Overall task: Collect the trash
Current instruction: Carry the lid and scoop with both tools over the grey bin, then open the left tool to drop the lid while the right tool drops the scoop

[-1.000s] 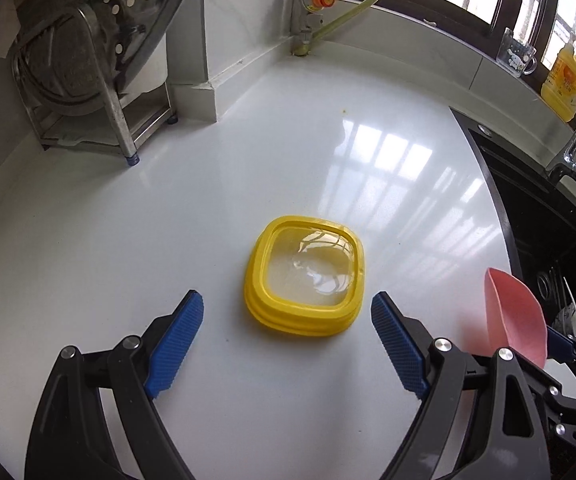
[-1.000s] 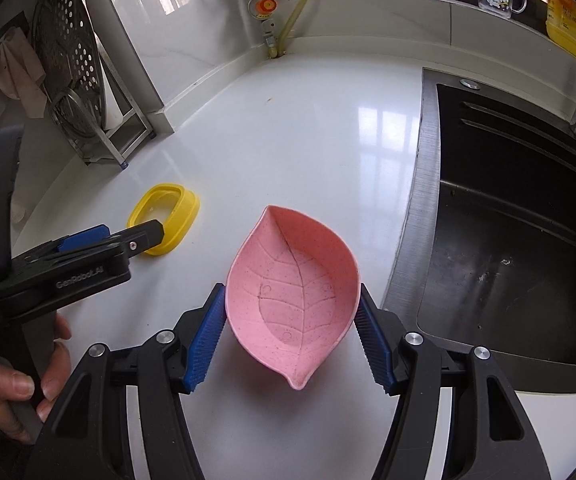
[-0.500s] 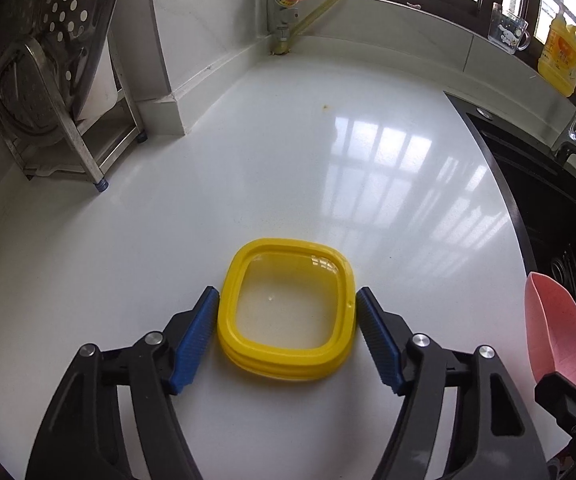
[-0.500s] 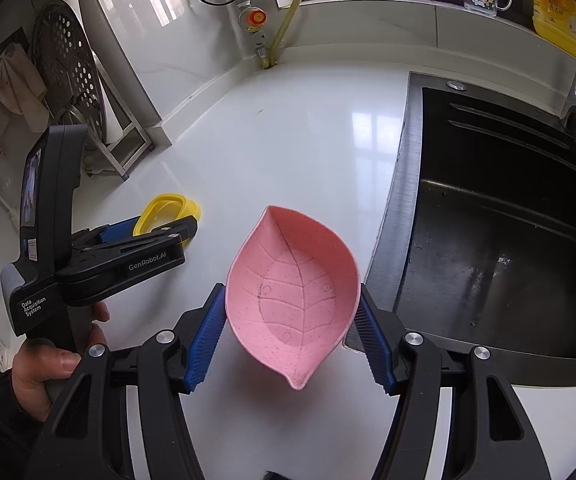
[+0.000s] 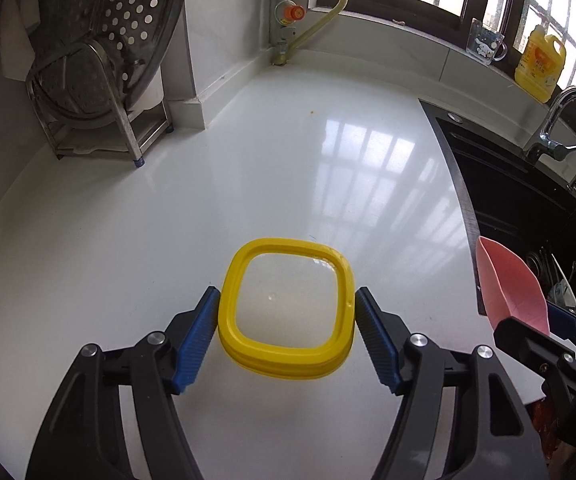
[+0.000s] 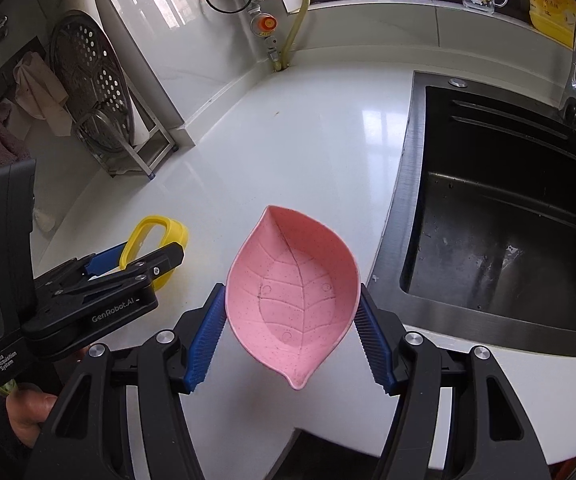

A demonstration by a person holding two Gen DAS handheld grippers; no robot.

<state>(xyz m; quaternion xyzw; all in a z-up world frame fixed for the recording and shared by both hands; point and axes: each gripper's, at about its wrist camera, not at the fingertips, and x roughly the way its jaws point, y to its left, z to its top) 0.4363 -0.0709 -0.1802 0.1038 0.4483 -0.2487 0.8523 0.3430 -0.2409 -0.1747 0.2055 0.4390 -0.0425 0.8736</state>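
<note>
A yellow square dish with a clear bottom (image 5: 287, 307) hangs above the white counter (image 5: 271, 184), gripped on both sides by my left gripper (image 5: 288, 320). Its blue pads (image 5: 201, 330) press the yellow rim. In the right wrist view the same yellow dish (image 6: 155, 240) shows at left, partly hidden by the left gripper's black body. My right gripper (image 6: 291, 320) is shut on a pink leaf-shaped dish (image 6: 292, 292), held empty over the counter's front edge. The pink dish (image 5: 508, 292) also appears at the right of the left wrist view.
A black sink (image 6: 508, 220) lies to the right, with a tap (image 5: 556, 120) behind it. A metal rack with perforated steamer plates (image 5: 99, 60) stands at back left. A yellow detergent bottle (image 5: 540, 64) and a glass cup (image 5: 486, 46) sit on the window sill. A gas valve with yellow hose (image 5: 300, 20) is on the back wall.
My left gripper moved in around the yellow dish, closed on it and lifted it off the counter. The right gripper kept its grip on the pink dish and rose slightly.
</note>
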